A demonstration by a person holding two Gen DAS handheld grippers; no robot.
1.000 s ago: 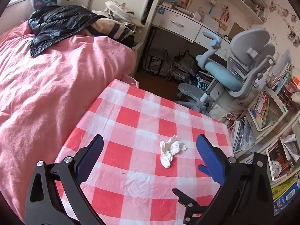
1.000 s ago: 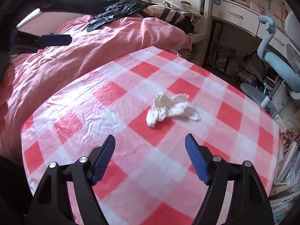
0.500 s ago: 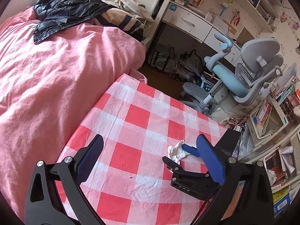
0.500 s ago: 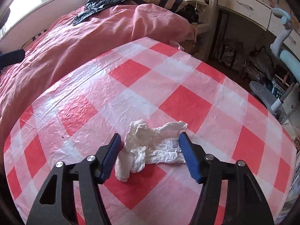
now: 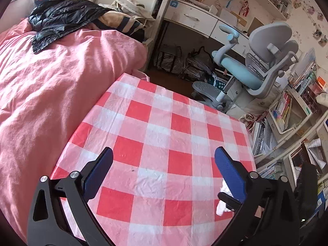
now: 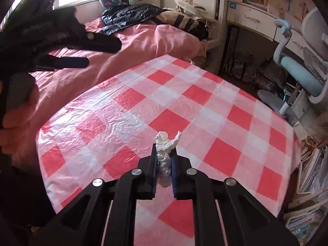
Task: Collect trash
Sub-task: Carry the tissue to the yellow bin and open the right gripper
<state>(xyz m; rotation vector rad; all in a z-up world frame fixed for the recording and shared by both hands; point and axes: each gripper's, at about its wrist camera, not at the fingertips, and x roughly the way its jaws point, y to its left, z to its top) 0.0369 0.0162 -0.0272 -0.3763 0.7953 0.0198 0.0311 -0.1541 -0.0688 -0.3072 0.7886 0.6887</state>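
Note:
A crumpled white tissue (image 6: 164, 153) is pinched between the blue pads of my right gripper (image 6: 163, 153), which is shut on it and holds it above the red and white checked tablecloth (image 6: 205, 106). In the left wrist view a bit of the tissue (image 5: 222, 207) shows at the lower right, mostly hidden behind my left gripper's right finger. My left gripper (image 5: 163, 157) is open and empty over the checked tablecloth (image 5: 164, 133). It also shows as a dark shape at the upper left of the right wrist view (image 6: 61, 61).
A bed with a pink duvet (image 5: 51, 78) and a black jacket (image 5: 61, 16) lies left of the table. A grey and blue desk chair (image 5: 256, 69) and a white desk (image 5: 194, 18) stand beyond it. Shelves of books (image 5: 287, 110) are at the right.
My right gripper closed on the tissue and lifted it off the cloth. My left gripper drew back and to the left, so the tissue now sits at its lower right.

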